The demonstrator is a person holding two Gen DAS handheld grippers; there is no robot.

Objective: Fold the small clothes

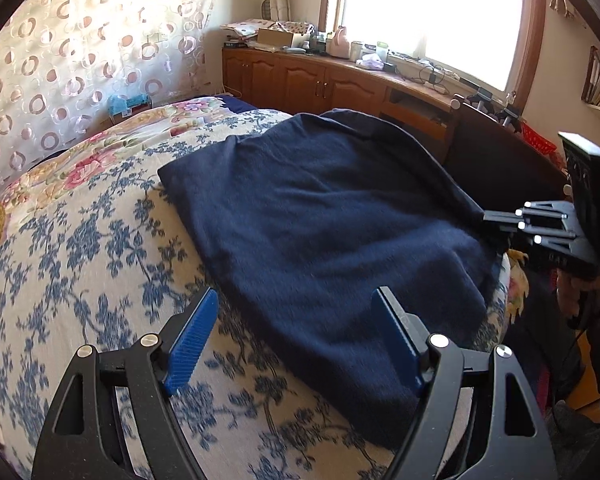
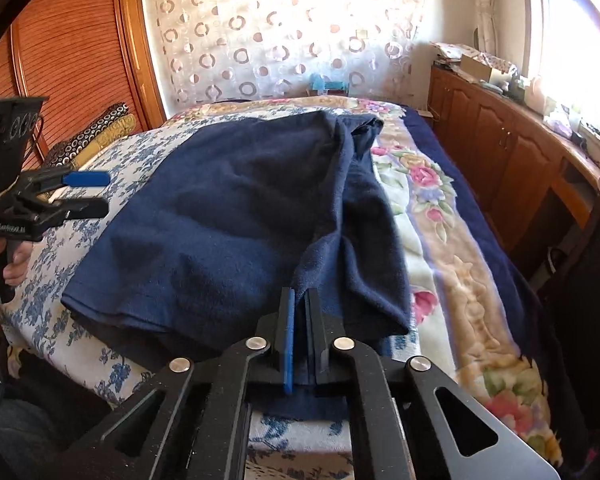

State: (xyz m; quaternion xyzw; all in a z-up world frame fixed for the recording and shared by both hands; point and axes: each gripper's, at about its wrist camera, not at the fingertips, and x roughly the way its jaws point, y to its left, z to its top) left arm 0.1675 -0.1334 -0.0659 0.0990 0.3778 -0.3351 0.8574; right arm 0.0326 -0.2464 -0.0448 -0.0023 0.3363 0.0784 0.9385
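In the left wrist view, a dark blue garment (image 1: 324, 216) is seen spread on a bed (image 1: 80, 248) covered with a blue-flowered sheet, near the bed's right-hand edge. The left gripper (image 1: 296, 340) is held with its jaws wide apart above the garment's near edge; nothing is gripped, and one blue pad (image 1: 190, 344) stands over the sheet. The right gripper (image 1: 496, 220) is seen at the garment's far right corner. A wooden cabinet (image 1: 324, 80) under a window is noted beyond. In the right wrist view, the right gripper (image 2: 300, 300) is found closed tight on a fold of the garment (image 2: 220, 216), with cloth pinched between the pads. The left gripper (image 2: 92, 194) is seen at the left, jaws apart, held by a hand (image 2: 8, 256) above the bed (image 2: 440, 240).
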